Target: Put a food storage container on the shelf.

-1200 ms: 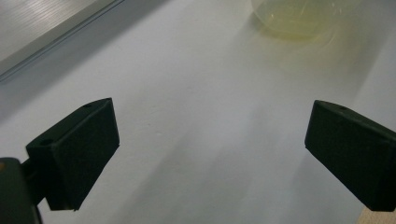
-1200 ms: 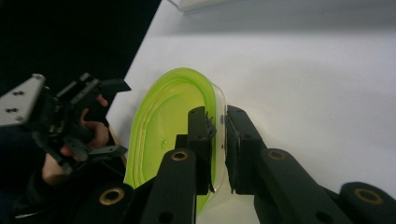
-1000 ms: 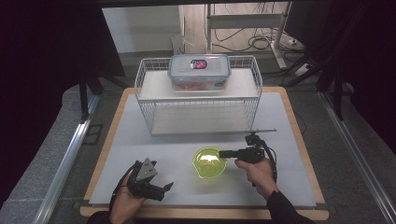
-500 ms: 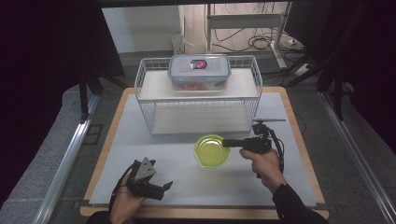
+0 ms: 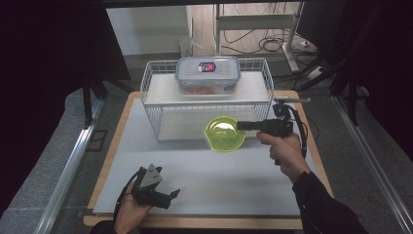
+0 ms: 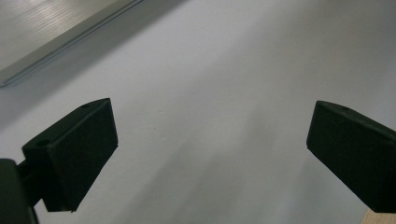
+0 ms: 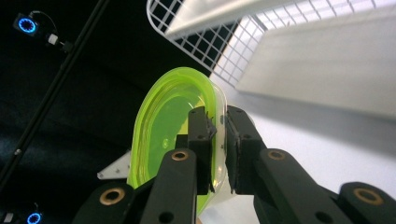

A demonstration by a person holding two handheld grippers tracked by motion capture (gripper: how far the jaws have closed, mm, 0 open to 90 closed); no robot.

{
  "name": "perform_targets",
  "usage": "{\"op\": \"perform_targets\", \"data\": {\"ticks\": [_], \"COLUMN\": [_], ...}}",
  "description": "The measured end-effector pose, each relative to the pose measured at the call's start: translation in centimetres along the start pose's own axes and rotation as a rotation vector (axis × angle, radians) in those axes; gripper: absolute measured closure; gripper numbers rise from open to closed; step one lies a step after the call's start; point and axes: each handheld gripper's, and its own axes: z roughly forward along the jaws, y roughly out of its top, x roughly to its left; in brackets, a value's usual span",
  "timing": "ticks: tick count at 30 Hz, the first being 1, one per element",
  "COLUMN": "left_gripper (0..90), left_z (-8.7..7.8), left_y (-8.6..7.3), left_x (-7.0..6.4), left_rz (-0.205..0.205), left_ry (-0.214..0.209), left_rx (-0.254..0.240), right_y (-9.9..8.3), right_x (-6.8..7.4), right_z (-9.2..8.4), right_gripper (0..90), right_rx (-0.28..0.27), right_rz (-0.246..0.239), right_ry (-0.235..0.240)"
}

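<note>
A translucent lime-green bowl (image 5: 224,132) hangs in the air in front of the white wire rack (image 5: 155,97). My right gripper (image 5: 241,126) is shut on its right rim and points left. In the right gripper view the bowl (image 7: 163,126) stands on edge, its rim pinched between the two black jaws of the right gripper (image 7: 219,140). My left gripper (image 5: 174,194) rests low near the table's front left edge, open. The left gripper (image 6: 210,154) has bare white mat between its wide-apart pads.
A clear lidded food container (image 5: 208,74) with a red label sits on the rack's top shelf. The rack's lower level opens behind the bowl. A white mat (image 5: 209,185) covers the wooden table (image 5: 317,161). Dark floor and cables lie beyond.
My right gripper has lifted the green bowl off the mat and carried it up and toward the rack. The left gripper has stayed in place.
</note>
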Motion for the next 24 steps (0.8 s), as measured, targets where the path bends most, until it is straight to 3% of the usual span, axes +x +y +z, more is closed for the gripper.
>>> {"op": "perform_targets", "data": {"ticks": [13, 24], "left_gripper": [1.9, 1.9], "left_z": [0.0, 0.0], "left_y": [0.0, 0.0], "left_x": [0.0, -0.1], "left_rz": [-0.001, -0.007], "left_ry": [-0.008, -0.015], "left_rx": [-0.006, -0.004], "right_y": [5.3, 9.0], "right_x": [3.8, 5.1], "right_z": [-1.6, -1.9], "right_gripper": [81.6, 81.7], "right_rx": [-0.061, -0.133], "right_rz": [-0.015, 0.015], "right_ry": [0.003, 0.002]}}
